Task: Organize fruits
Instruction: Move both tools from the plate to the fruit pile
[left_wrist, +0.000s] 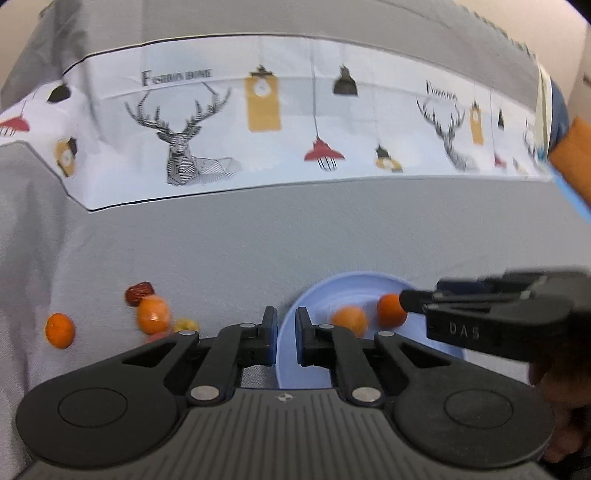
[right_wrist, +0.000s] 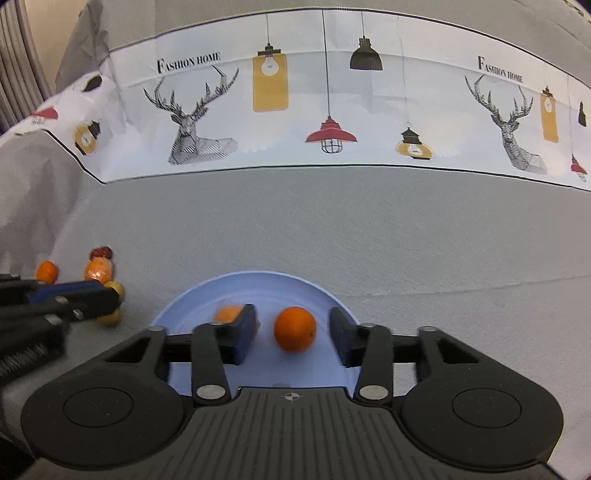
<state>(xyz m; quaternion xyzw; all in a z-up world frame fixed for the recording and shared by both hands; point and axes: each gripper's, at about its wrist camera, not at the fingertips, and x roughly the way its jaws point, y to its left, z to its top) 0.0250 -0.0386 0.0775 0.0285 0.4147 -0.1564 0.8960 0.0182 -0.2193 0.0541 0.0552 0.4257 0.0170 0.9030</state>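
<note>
A light blue plate (left_wrist: 354, 284) (right_wrist: 258, 280) lies on the grey cloth with two oranges in it. One orange (right_wrist: 294, 328) (left_wrist: 389, 310) rests between the fingers of my right gripper (right_wrist: 293, 325) (left_wrist: 410, 301), with a gap on each side, so the gripper is open. The other orange (right_wrist: 227, 314) (left_wrist: 349, 320) is partly hidden behind that gripper's left finger. My left gripper (left_wrist: 286, 321) (right_wrist: 92, 299) hovers at the plate's left rim, shut and empty. Left of the plate lie a loose orange (left_wrist: 60, 330), a wrapped orange (left_wrist: 153, 314), a red date (left_wrist: 139, 292) and a small yellow fruit (left_wrist: 186, 325).
A white band printed with deer and lamps (right_wrist: 295, 110) runs across the grey tablecloth behind the plate. An orange and blue object (left_wrist: 576, 147) shows at the far right edge. Bare grey cloth (right_wrist: 443, 240) stretches behind and to the right of the plate.
</note>
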